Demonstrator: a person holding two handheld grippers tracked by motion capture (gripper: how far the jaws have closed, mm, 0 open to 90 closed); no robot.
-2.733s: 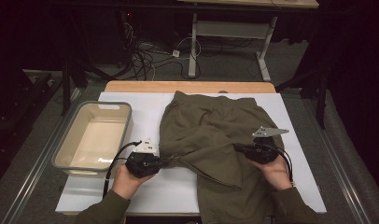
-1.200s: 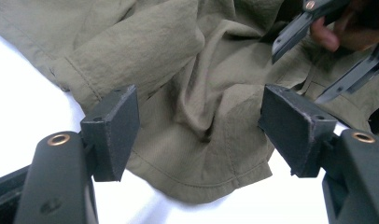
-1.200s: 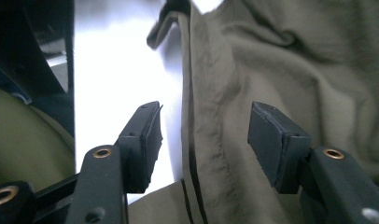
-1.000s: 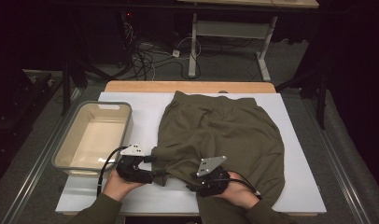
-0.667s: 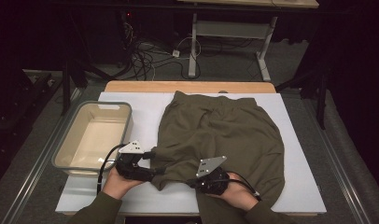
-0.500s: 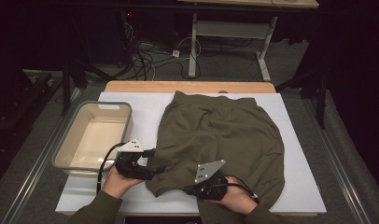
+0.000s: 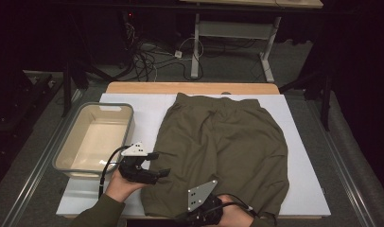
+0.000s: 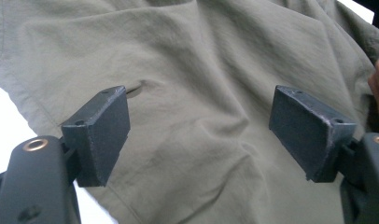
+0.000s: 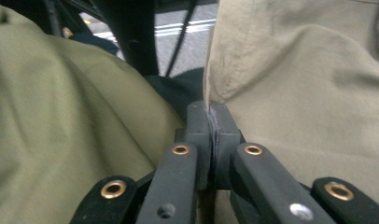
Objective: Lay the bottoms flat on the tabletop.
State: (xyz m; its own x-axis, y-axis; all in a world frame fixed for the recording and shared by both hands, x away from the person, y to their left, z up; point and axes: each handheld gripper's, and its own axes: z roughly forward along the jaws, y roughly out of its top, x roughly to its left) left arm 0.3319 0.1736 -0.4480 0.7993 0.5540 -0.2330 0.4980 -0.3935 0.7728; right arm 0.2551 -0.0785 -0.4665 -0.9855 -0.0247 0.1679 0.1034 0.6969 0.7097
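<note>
An olive-green garment (image 7: 223,142) lies spread on the white board (image 7: 306,189), waistband at the far side. My left gripper (image 7: 158,164) rests at the garment's left edge, pointing right. In the left gripper view its jaws (image 8: 197,121) stand open over wrinkled cloth, having just opened a little wider, and the pads (image 8: 101,133) press on nothing. My right gripper (image 7: 192,217) is at the table's front edge under its grey plate. In the right gripper view it (image 9: 209,116) is shut on the garment's hem (image 9: 211,79).
A beige plastic tub (image 7: 62,161) stands on the board's left side, just beyond my left hand. The board's wooden far edge (image 7: 190,88) borders a floor with cables and a table frame (image 7: 228,33). Bare board lies right of the garment.
My right gripper has moved toward the front edge with the hem, drawing the lower part of the garment with it. The left gripper has stayed in place at the left edge.
</note>
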